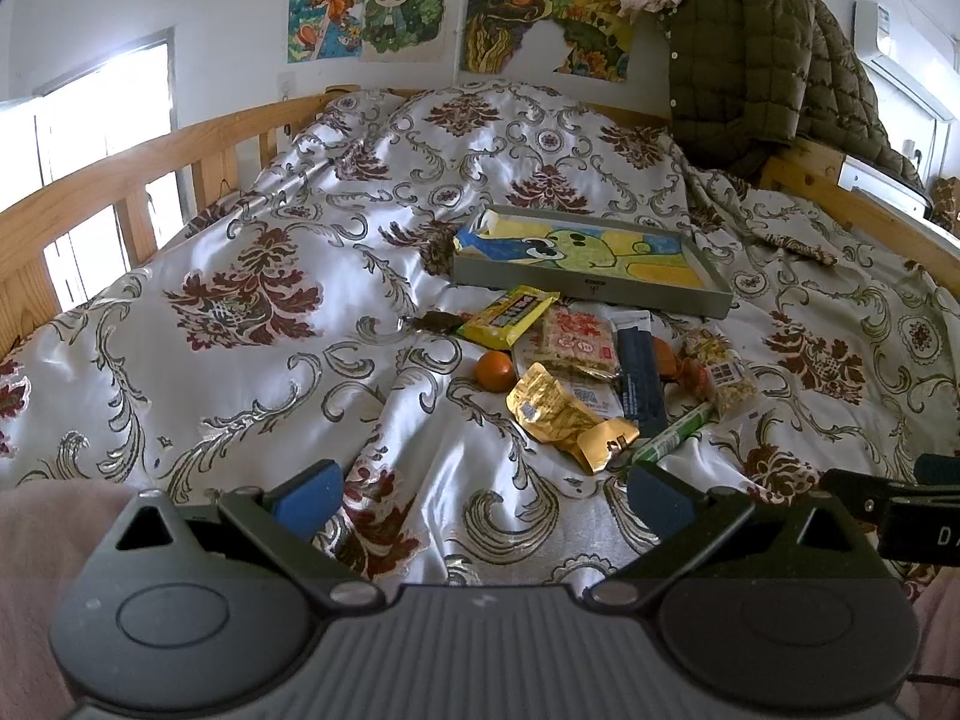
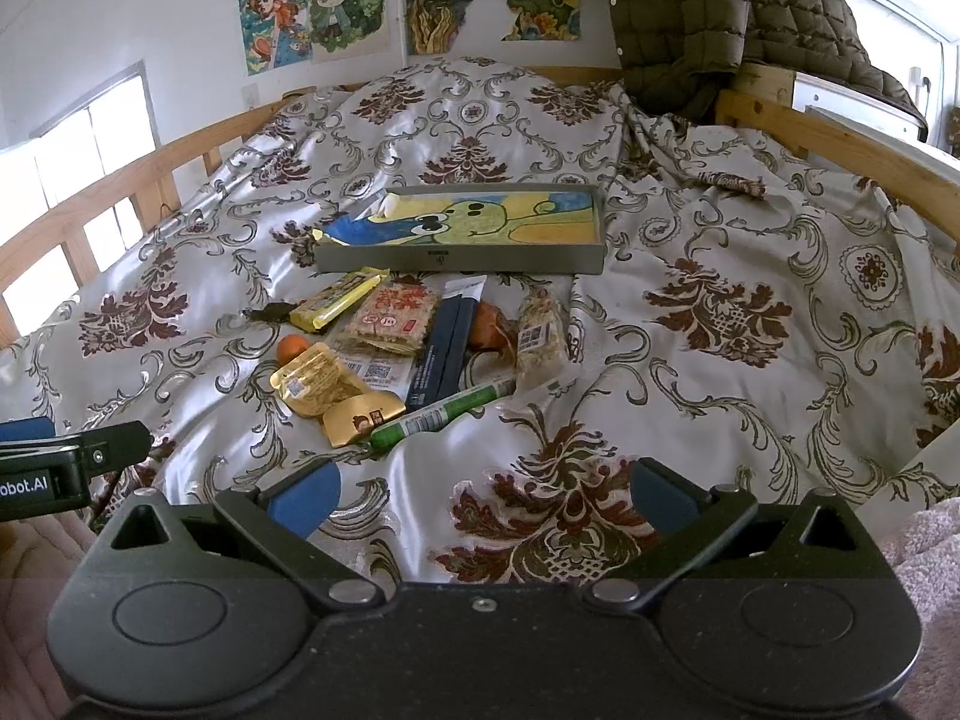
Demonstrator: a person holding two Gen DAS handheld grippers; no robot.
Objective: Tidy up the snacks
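Observation:
A pile of snacks lies on the patterned bedspread in front of a shallow grey tray (image 1: pixel 714 300) (image 2: pixel 591 258) lined with a cartoon drawing. The pile holds a yellow packet (image 1: pixel 507 315) (image 2: pixel 339 298), a red-and-white cracker pack (image 1: pixel 579 339) (image 2: pixel 393 315), a small orange (image 1: pixel 495 370) (image 2: pixel 292 347), a gold pouch (image 1: pixel 564 417) (image 2: pixel 321 387), a dark blue bar (image 1: pixel 642 375) (image 2: pixel 444 348), a green stick (image 1: pixel 675 432) (image 2: pixel 441 414) and a clear bag of bits (image 1: pixel 723 375) (image 2: pixel 540 333). My left gripper (image 1: pixel 483 492) is open and empty, near of the pile. My right gripper (image 2: pixel 483 492) is open and empty, near of the pile.
Wooden bed rails (image 1: pixel 120 180) (image 2: pixel 840 138) run along both sides. An olive quilted jacket (image 1: pixel 756 54) (image 2: pixel 690 18) hangs at the far right corner. Posters (image 1: pixel 372 6) cover the wall. The other gripper shows at each view's edge (image 1: pixel 900 510) (image 2: pixel 54 462).

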